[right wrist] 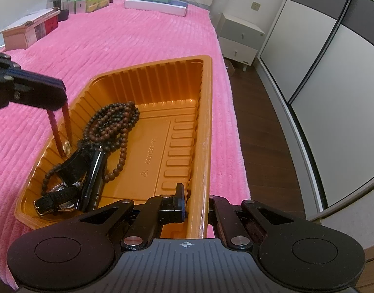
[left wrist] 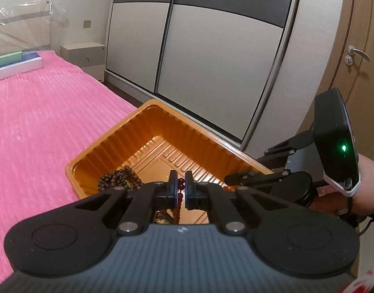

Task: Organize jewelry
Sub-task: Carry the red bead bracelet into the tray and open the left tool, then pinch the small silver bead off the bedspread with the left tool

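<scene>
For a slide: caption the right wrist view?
Right gripper clamps the ribbed orange plastic tray's wall while the left gripper dangles a reddish bead strand over it.

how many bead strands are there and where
2 for certain. A long dark bead strand lies coiled in the orange tray. A reddish bead strand hangs from the left tool, shut on it over the tray. Others may hide under the watches.
</scene>
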A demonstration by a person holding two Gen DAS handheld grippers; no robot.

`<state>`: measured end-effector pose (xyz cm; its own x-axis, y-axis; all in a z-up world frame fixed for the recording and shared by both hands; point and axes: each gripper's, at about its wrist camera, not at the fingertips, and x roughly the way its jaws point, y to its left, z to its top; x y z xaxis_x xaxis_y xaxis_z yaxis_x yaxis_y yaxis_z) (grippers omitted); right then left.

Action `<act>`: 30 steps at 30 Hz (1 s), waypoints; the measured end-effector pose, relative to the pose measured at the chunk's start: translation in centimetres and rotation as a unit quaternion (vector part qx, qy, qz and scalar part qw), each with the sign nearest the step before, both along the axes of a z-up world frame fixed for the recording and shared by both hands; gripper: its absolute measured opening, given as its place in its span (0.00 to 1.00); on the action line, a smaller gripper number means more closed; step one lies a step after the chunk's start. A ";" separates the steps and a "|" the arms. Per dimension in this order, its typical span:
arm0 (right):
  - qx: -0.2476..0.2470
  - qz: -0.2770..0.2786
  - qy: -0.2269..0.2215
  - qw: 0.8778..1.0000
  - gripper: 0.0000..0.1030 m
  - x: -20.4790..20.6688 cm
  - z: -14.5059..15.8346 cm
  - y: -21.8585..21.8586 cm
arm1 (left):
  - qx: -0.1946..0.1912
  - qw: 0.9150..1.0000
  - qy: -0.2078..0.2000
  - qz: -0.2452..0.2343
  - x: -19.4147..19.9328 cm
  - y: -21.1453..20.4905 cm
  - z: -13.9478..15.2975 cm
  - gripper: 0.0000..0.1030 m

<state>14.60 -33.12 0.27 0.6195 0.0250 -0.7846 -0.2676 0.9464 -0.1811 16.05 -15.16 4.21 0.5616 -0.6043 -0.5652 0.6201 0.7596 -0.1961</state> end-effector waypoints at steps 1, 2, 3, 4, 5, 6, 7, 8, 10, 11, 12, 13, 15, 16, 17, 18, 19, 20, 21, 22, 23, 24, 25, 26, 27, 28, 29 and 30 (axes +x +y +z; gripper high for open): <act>0.000 0.000 0.000 1.000 0.04 0.0 0.0 0.0 | 0.000 1.000 0.001 -0.002 0.0 -0.2 -0.1 0.04; 0.001 0.000 0.000 1.000 0.04 0.0 0.0 0.0 | 0.001 1.000 0.003 -0.004 -0.1 -0.3 -0.2 0.04; 0.001 0.000 0.000 1.000 0.04 0.0 0.0 0.0 | 0.001 1.000 0.005 -0.006 -0.1 -0.5 -0.3 0.04; 0.001 0.000 0.000 1.000 0.04 0.0 0.0 0.0 | 0.000 1.000 0.007 -0.007 -0.1 -0.8 -0.5 0.04; 0.001 0.000 0.000 1.000 0.04 -0.1 0.1 0.1 | 0.001 1.000 0.008 -0.009 -0.2 -0.9 -0.6 0.04; 0.001 0.000 -0.001 1.000 0.04 -0.1 0.1 0.1 | 0.002 1.000 0.010 -0.010 -0.2 -1.1 -0.7 0.04; 0.001 0.000 0.000 1.000 0.04 -0.1 0.1 0.1 | 0.002 1.000 0.011 -0.012 -0.2 -1.3 -0.9 0.04; 0.001 0.000 0.000 1.000 0.04 -0.1 0.1 0.1 | 0.004 1.000 0.013 -0.013 -0.2 -1.4 -1.0 0.04; 0.001 0.000 -0.001 1.000 0.04 -0.1 0.1 0.1 | 0.008 1.000 0.018 -0.015 -0.1 -1.7 -1.2 0.05; 0.001 0.000 -0.001 1.000 0.04 -0.2 0.1 0.1 | 0.007 1.000 0.020 -0.015 0.0 -1.7 -1.3 0.06; 0.002 -0.001 -0.001 1.000 0.04 -0.2 0.1 0.1 | 0.007 1.000 0.021 -0.016 0.0 -1.6 -1.3 0.07; -0.001 0.001 0.000 1.000 0.04 -0.2 0.1 0.1 | 0.007 1.000 0.019 -0.014 0.0 -1.4 -1.3 0.09; -0.001 0.001 0.000 1.000 0.04 -0.2 0.1 0.1 | 0.006 1.000 0.016 -0.005 0.1 -0.6 -1.2 0.09; -0.001 0.001 -0.001 1.000 0.04 -0.2 0.1 0.1 | 0.005 1.000 0.015 0.002 0.3 -0.1 -1.2 0.09; -0.002 0.001 -0.001 1.000 0.04 -0.2 0.1 0.1 | 0.004 1.000 0.014 0.010 0.4 0.5 -1.1 0.09; -0.001 0.001 -0.001 1.000 0.04 -0.2 0.1 0.1 | 0.004 1.000 0.011 0.020 0.5 1.3 -1.0 0.10; -0.001 0.001 0.000 1.000 0.04 -0.2 0.1 0.1 | 0.005 0.999 0.007 0.032 0.6 2.2 -1.0 0.12; -0.001 0.001 0.000 1.000 0.04 -0.2 0.1 0.1 | 0.004 0.999 0.005 0.043 0.7 3.1 -1.0 0.13; -0.002 0.001 0.000 1.000 0.04 -0.2 0.1 0.1 | 0.006 0.998 0.003 0.060 0.8 4.3 -1.1 0.14; -0.002 0.001 0.000 1.000 0.04 -0.2 0.1 0.0 | 0.010 0.997 0.000 0.074 0.9 5.3 -1.2 0.14; -0.002 0.001 0.000 1.000 0.04 -0.2 0.1 0.0 | 0.014 0.996 -0.003 0.091 1.0 6.4 -1.4 0.14; -0.002 0.000 0.000 1.000 0.04 -0.2 0.1 0.0 | 0.020 0.994 -0.007 0.111 1.1 7.6 -1.6 0.16; -0.002 0.000 0.000 1.000 0.04 -0.2 0.1 0.1 | 0.027 0.991 -0.011 0.128 1.2 8.7 -1.8 0.17; -0.003 0.000 -0.001 1.000 0.04 -0.2 0.1 0.1 | 0.036 0.988 -0.014 0.150 1.3 10.0 -2.2 0.18; -0.003 0.001 0.000 1.000 0.04 -0.2 0.2 0.1 | 0.044 0.985 -0.018 0.167 1.4 11.1 -2.5 0.19; -0.002 0.001 0.000 1.000 0.04 -0.1 0.2 0.0 | 0.052 0.981 -0.022 0.185 1.5 12.4 -2.8 0.21; -0.002 0.001 0.000 1.000 0.04 -0.1 0.2 0.0 | 0.060 0.977 -0.025 0.203 1.5 13.6 -3.3 0.21; -0.002 0.001 0.000 1.000 0.04 -0.1 0.2 0.0 | 0.069 0.972 -0.026 0.222 1.5 14.9 -3.8 0.23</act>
<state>14.46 -33.13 0.44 0.6193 0.0229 -0.7848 -0.2698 0.9449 -0.1853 17.56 -0.24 0.36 0.7796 -0.2169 -0.5875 0.2323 0.9713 -0.0504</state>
